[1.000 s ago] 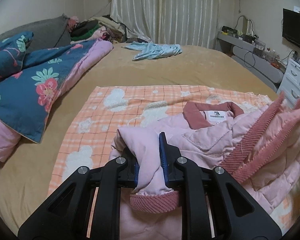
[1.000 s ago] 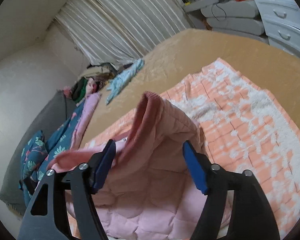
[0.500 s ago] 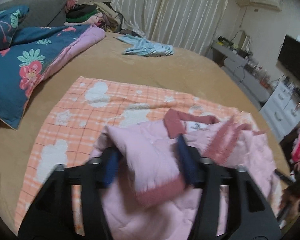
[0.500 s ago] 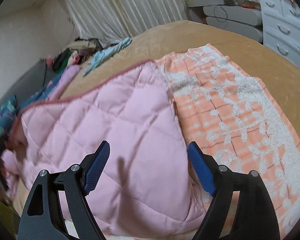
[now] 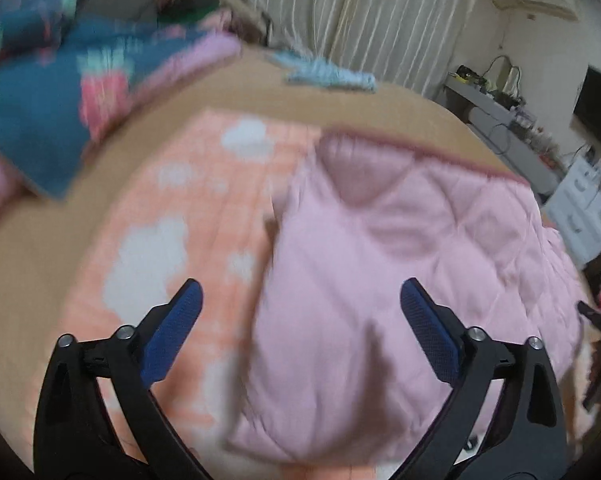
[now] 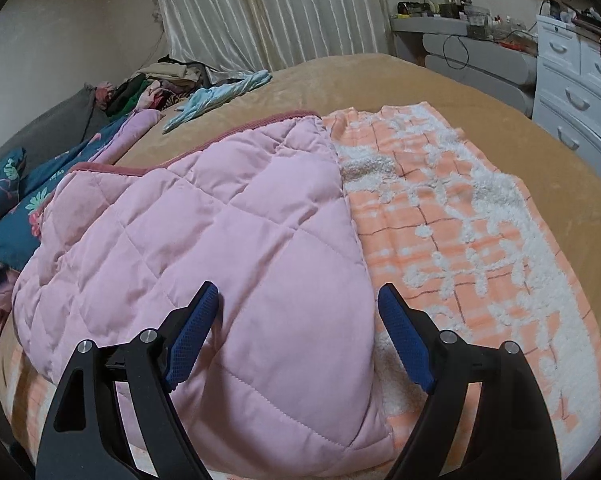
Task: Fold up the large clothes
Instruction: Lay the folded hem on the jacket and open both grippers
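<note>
Both claws are released now — the left gripper (image 5: 300, 308), which a second ago pinched the sleeve of the pink quilted jacket (image 6: 228, 248), has just been opening its jaws and nothing sits between the pads; the right gripper (image 6: 298, 316) has widened too and holds nothing. That jacket has gone from lifted to lying folded over on the orange checked blanket (image 6: 460, 232) on the bed — so this fold looks laid down, another still likely to come.
</note>
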Motion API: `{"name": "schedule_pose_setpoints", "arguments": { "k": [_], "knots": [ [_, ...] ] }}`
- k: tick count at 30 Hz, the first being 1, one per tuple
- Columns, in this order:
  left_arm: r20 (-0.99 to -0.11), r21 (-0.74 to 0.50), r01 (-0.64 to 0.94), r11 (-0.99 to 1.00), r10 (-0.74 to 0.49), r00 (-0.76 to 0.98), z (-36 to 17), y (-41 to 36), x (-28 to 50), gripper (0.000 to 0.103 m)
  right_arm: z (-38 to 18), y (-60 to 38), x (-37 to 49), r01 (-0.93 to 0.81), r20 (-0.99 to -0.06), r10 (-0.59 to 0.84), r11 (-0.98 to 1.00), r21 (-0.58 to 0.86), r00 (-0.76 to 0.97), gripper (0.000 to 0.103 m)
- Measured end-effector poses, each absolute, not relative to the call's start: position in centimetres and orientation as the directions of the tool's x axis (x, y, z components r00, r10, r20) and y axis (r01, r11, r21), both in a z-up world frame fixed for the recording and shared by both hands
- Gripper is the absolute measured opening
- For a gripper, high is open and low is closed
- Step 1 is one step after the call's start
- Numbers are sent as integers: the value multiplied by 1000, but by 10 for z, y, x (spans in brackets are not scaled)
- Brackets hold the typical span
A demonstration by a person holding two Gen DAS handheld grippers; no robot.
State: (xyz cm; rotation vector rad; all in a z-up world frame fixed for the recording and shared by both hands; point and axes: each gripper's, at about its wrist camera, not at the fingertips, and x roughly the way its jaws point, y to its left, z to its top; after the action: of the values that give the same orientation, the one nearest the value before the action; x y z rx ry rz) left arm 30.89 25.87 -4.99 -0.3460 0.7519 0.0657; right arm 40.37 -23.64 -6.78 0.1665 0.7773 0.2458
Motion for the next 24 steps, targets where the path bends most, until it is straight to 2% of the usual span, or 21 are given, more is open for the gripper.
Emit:
{"name": "schedule_pose_setpoints", "arguments": {
  "k": [1,2,3,4,6,7,8,9,12,15,20,24],
  "knots": [
    [-683,-329,-171,929,-109,722,-62,259,307,94,-70,-236,403,-163,-668,285,957,241,688,80],
    [-685,-351,-166,922,-132,716,-71,259,306,94,-71,-234,401,-172,-663,293,955,243,689,72],
    [-685,-371,-157,915,-155,712,-78,258,304,94,-72,-231,398,-184,-660,301,953,242,688,58],
    [-677,-383,-146,912,-169,716,-84,254,304,94,-72,-229,398,-180,-657,288,957,228,697,55],
    [-661,-369,-129,920,-162,733,-82,247,306,66,-69,-226,396,-182,-642,285,958,223,711,34],
    [-659,-328,-122,937,-134,740,-76,238,310,37,-64,-224,395,-181,-627,282,958,221,726,30],
    [-659,-290,-125,949,-104,745,-69,232,313,22,-58,-223,396,-181,-616,279,959,218,737,24],
    [-654,-263,-120,957,-86,752,-62,226,316,17,-50,-221,398,-172,-604,266,962,210,751,22],
    [-623,-207,-136,969,-23,782,-35,222,334,13,-26,-221,410,-118,-569,238,964,240,787,20],
    [-628,-150,-162,975,33,778,-25,220,357,13,-19,-220,429,-79,-579,205,969,236,789,19],
    [-708,-89,-218,972,92,700,-58,222,388,14,-52,-213,460,-21,-674,134,985,173,726,19],
    [-731,-116,-235,965,77,678,-79,227,386,15,-80,-210,471,-14,-721,97,993,121,686,19]
  ]
}}
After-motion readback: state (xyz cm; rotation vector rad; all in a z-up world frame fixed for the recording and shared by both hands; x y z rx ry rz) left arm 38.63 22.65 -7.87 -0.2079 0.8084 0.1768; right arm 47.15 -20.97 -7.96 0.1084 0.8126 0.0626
